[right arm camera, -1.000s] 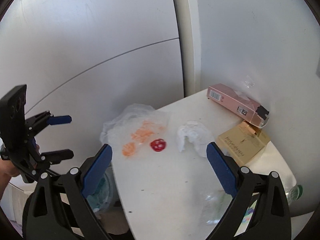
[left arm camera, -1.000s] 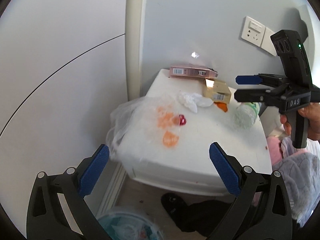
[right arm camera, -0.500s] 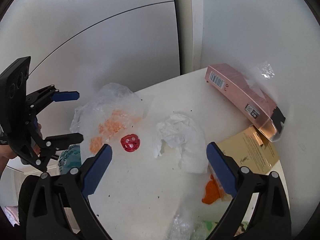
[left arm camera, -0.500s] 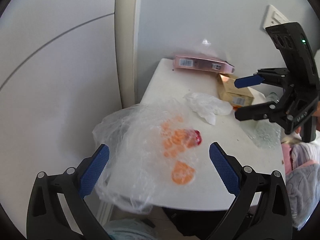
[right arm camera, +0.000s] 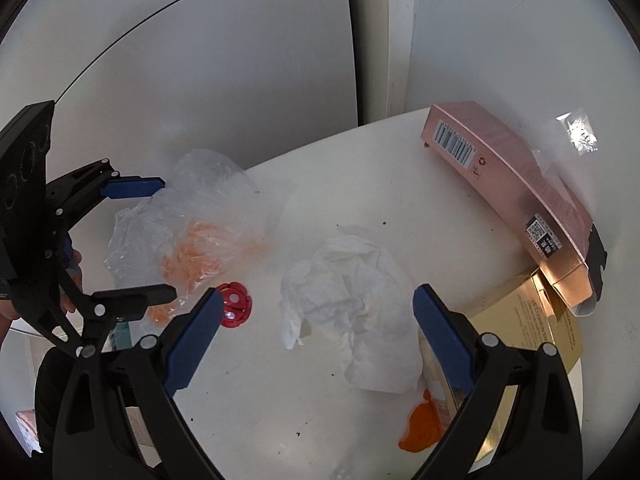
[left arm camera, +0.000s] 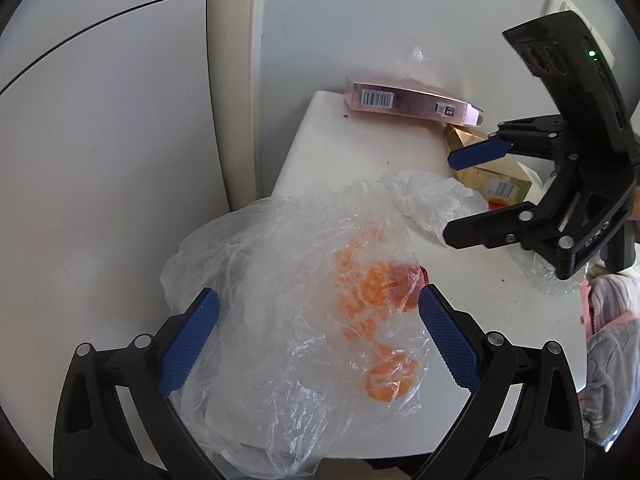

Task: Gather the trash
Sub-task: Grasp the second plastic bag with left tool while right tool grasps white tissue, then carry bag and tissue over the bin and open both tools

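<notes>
Left gripper (left arm camera: 316, 336) with black plastic frame, blue cross-hatched fingers (left arm camera: 188, 344), silver rivets, right gripper (right arm camera: 316, 344) alike, its black camera housing bearing a green light, white lettering on its body

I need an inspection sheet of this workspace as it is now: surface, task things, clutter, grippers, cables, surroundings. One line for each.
Surface: white table, dark crumbs scattered on it.
Job's things: clear plastic bag with orange peel pieces inside, hanging over the table edge; crumpled white tissue; red round cap; loose orange peel.
Clutter: pink box and gold box, both beside the wall.
Grippers: left gripper open, over the bag; right gripper open, over the tissue.
Cables: nothing seen.
Surroundings: white wall, wall socket, fabric beside the table.
</notes>
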`<state>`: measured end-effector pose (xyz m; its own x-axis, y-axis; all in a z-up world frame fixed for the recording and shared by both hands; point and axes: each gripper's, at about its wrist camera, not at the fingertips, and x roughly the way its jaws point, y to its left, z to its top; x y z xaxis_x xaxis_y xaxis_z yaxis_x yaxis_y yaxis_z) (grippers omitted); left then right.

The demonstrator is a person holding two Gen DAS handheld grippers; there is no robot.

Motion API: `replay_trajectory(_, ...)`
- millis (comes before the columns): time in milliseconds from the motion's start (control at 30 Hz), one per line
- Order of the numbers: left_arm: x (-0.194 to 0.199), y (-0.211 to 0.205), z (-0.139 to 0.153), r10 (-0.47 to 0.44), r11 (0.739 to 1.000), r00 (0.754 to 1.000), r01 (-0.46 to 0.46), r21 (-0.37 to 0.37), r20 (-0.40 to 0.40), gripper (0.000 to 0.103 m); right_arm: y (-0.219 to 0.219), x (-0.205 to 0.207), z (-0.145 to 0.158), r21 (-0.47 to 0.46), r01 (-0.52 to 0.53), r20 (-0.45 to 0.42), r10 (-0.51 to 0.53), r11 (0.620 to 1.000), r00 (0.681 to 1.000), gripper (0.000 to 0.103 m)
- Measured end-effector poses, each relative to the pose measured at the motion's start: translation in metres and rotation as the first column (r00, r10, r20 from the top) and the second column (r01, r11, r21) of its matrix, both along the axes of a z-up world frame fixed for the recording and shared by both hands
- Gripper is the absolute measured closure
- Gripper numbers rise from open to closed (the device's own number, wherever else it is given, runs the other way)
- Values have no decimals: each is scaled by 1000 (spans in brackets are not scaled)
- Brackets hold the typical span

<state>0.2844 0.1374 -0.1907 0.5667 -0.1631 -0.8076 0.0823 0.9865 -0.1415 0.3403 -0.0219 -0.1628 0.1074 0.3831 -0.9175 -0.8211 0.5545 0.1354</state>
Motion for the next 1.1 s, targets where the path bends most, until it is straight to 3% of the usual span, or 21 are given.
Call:
replay_trajectory(100,1,1,-3,2,1000,1000,-2,0,-6,13,4,0,0,-11,-8,12,8,1000,1000,11)
replay_trajectory(133,2,0,-4,2,1000,1000,-2,10,-11,20,6,-1,-1,-18,-13,10,13,1000,1000,16)
replay_trajectory(167,1,0,-6,2,1000,1000,-2,16,-19,26,10,-1,-3,-26,-17,6,17,1000,1000,27)
replay_trajectory(300,1,1,-8,6,999,1000,-6,34,-18,33,15,-6,-6,-71,-36,7,37,997,999,36)
replay_trajectory(367,2,4,-7,16,999,1000,-16,34,-13,48,17,-7,-8,-82,-37,3,38,996,999,52)
replay_trajectory(567,7,6,-5,15,998,1000,-14,53,-10,80,20,-11,-9,-97,-29,10,31,995,999,78)
replay_trajectory(667,5,7,1,25,998,1000,-26,52,12,93,24,-18,-4,-85,-35,12,36,996,999,82)
replay_trajectory(1100,-28,0,45,48,998,996,-50,30,71,96,-7,-27,43,52,-9,36,7,999,999,82)
